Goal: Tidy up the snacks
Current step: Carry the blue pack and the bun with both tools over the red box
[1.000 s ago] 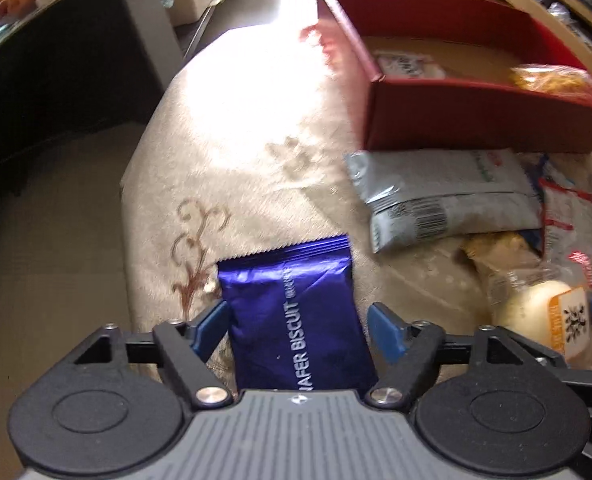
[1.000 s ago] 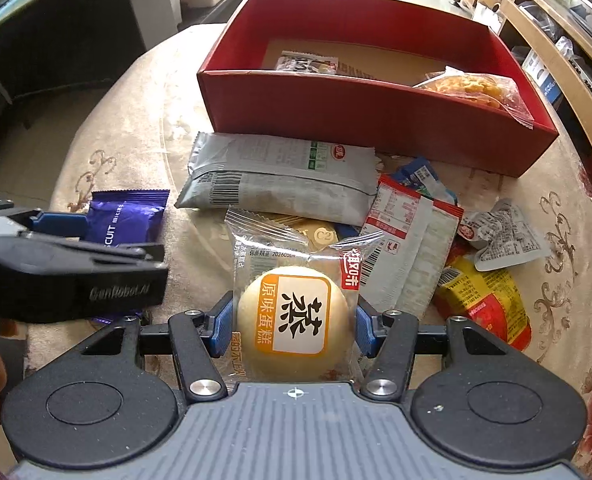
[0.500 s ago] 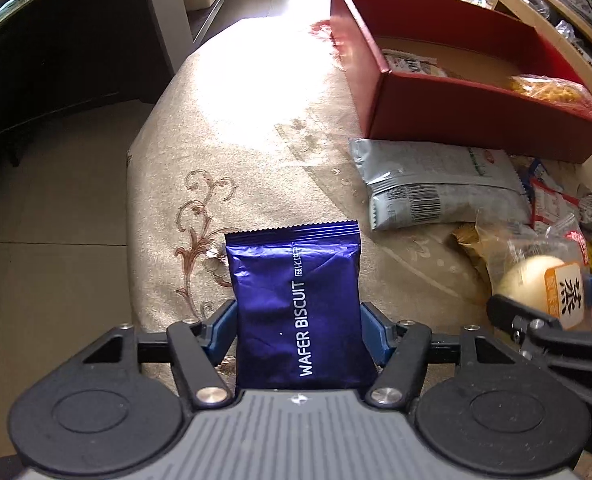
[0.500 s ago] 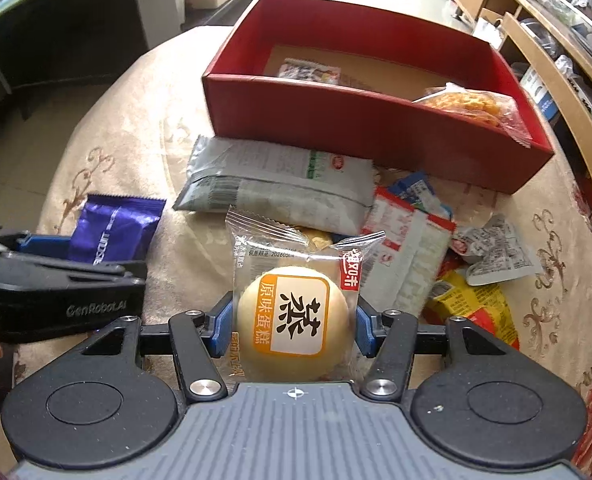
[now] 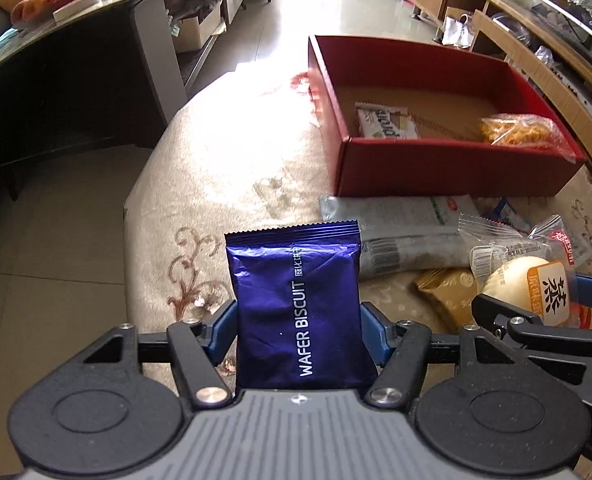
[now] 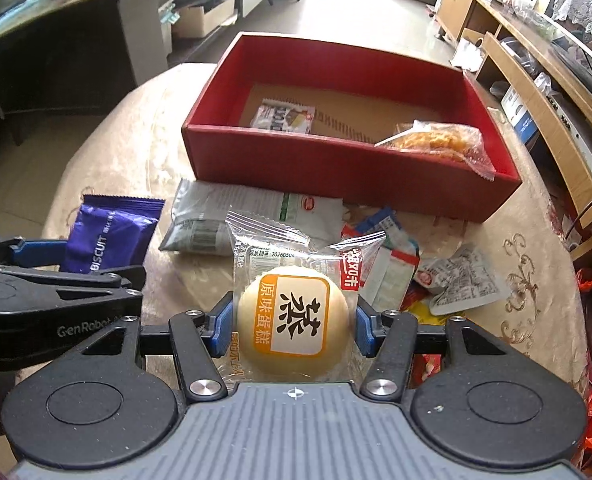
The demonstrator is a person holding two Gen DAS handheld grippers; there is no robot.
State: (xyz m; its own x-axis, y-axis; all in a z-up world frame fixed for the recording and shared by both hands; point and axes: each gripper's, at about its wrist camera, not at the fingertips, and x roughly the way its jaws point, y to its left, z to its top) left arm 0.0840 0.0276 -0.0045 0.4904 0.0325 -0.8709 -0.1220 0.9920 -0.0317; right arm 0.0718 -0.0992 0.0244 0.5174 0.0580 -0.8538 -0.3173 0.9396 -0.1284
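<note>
My left gripper [image 5: 298,330] is shut on a blue wafer biscuit packet [image 5: 296,304] and holds it above the table's left part. My right gripper [image 6: 294,322] is shut on a wrapped round steamed cake [image 6: 294,318], held above the loose snacks. The red box [image 6: 348,160] stands beyond both; it holds a small flat packet [image 6: 284,116] and a bag of orange snacks [image 6: 436,140]. In the left wrist view the box [image 5: 448,168] is ahead to the right and the cake [image 5: 524,284] shows at the right edge. The biscuit packet [image 6: 108,240] shows at the left of the right wrist view.
A grey packet [image 6: 252,216] lies in front of the box, with several loose snack packets [image 6: 460,280] to its right. The round table has a beige patterned cloth [image 5: 216,184]. A dark counter [image 5: 56,80] stands left, wooden shelves [image 6: 544,80] right.
Both grippers have risen with their packets and the red box's inside shows more. The left gripper closed on the blue packet and lifted it off the cloth.
</note>
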